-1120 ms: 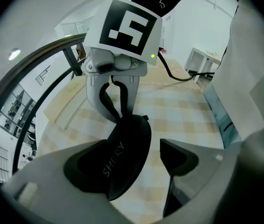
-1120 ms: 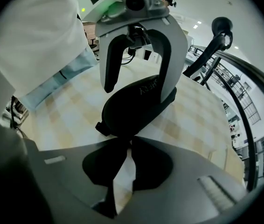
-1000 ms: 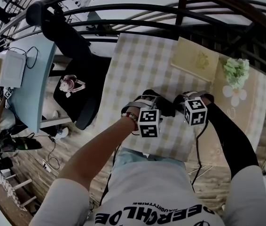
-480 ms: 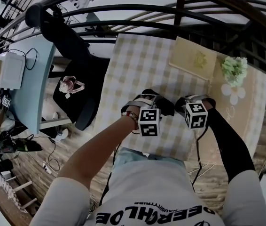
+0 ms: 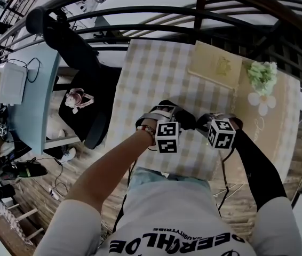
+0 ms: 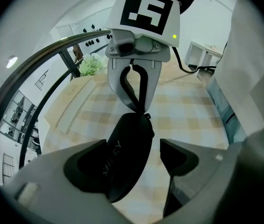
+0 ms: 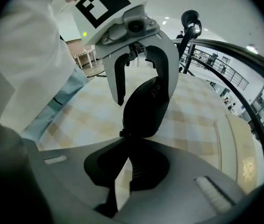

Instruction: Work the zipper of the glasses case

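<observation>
Hardly shifted from a second ago. Pinches zipper pull [image 6: 147, 116] with right gripper [image 7: 126, 136], jaws closed at one end of glasses case [image 7: 146, 106]; straddles other end with left gripper [image 6: 134, 146], jaws apart. Lies lengthwise between both on tablecloth [image 5: 156, 68].

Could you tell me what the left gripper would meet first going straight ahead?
Probably the glasses case, already between the left gripper's open jaws; the right gripper pinches its far end.

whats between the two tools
The black glasses case spans the gap: one end between the open jaws of the left tool, the far end pinched by the right tool. The left gripper view shows it.
</observation>
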`<state>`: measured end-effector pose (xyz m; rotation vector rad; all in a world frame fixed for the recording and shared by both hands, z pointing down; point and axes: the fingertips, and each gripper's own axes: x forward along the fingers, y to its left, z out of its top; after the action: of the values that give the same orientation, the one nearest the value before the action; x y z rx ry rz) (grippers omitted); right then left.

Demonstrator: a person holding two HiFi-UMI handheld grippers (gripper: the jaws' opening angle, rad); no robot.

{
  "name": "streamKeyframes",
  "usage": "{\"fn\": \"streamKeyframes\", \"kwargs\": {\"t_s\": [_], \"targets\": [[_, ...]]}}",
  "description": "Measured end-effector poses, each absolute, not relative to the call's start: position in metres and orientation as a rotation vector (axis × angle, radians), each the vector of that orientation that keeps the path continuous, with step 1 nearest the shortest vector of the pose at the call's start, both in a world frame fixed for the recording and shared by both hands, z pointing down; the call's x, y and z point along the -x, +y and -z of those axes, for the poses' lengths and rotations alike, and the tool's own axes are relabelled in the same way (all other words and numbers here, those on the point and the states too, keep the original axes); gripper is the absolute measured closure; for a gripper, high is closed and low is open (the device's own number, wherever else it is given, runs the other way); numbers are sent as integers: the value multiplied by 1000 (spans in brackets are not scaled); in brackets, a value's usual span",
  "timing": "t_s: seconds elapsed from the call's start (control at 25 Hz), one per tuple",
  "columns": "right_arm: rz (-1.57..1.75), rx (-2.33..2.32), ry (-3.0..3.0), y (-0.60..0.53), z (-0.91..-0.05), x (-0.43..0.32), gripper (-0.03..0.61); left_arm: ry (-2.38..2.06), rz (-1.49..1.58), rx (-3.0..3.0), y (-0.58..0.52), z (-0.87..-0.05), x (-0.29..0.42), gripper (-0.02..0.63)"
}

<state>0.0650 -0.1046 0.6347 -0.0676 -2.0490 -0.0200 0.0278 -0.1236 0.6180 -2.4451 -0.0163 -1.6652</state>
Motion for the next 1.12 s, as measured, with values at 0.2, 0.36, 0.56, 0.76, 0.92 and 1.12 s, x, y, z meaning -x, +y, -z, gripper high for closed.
{"fn": "streamKeyframes", "kwargs": {"t_s": [0.2, 0.36, 0.56, 0.76, 0.92, 1.12], "targets": [[-65, 12, -2084, -101, -632, -62, 549, 0, 1660, 2450, -125, -617, -28, 248], [-92, -42, -2086, -103, -631, -66, 549, 18, 1638, 2455, -124, -612, -28, 252], [-98, -144, -2063, -118, -632, -89, 548, 14, 1631, 2493, -119, -602, -32, 316], [-92, -360, -2035, -154, -628, -114, 548, 64, 1588, 2544, -124, -594, -47, 390], [-106, -522, -2002, -180, -629, -127, 548, 179, 1552, 2604, -139, -587, -56, 487], [-97, -534, -2015, -181, -629, -125, 548, 282, 1516, 2583, -157, -575, -49, 533]]}}
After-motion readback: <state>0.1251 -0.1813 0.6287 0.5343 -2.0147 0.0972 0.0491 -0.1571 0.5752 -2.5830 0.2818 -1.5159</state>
